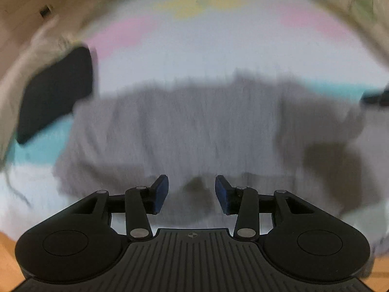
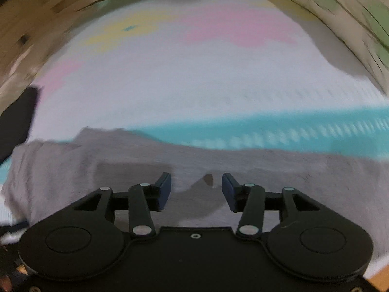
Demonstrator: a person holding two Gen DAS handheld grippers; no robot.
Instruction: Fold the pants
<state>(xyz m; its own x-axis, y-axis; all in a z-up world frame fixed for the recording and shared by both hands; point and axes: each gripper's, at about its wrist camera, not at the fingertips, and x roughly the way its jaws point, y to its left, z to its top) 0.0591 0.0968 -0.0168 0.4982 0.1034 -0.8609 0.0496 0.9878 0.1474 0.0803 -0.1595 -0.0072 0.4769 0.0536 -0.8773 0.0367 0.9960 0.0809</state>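
Observation:
The grey pants (image 1: 206,126) lie spread across a white cover with pink, yellow and teal patches (image 1: 194,48). Both views are motion-blurred. My left gripper (image 1: 192,192) is open and empty, hovering over the near edge of the pants. In the right wrist view the pants (image 2: 145,160) stretch across the lower half of the frame. My right gripper (image 2: 196,189) is open and empty above the grey cloth. A dark tip at the far right of the left wrist view (image 1: 375,97) may be the other gripper.
A black flat object (image 1: 58,92) lies on the cover left of the pants; it also shows in the right wrist view (image 2: 17,121). A teal stripe (image 2: 291,129) runs behind the pants. Wooden floor (image 1: 6,255) shows at the lower corners.

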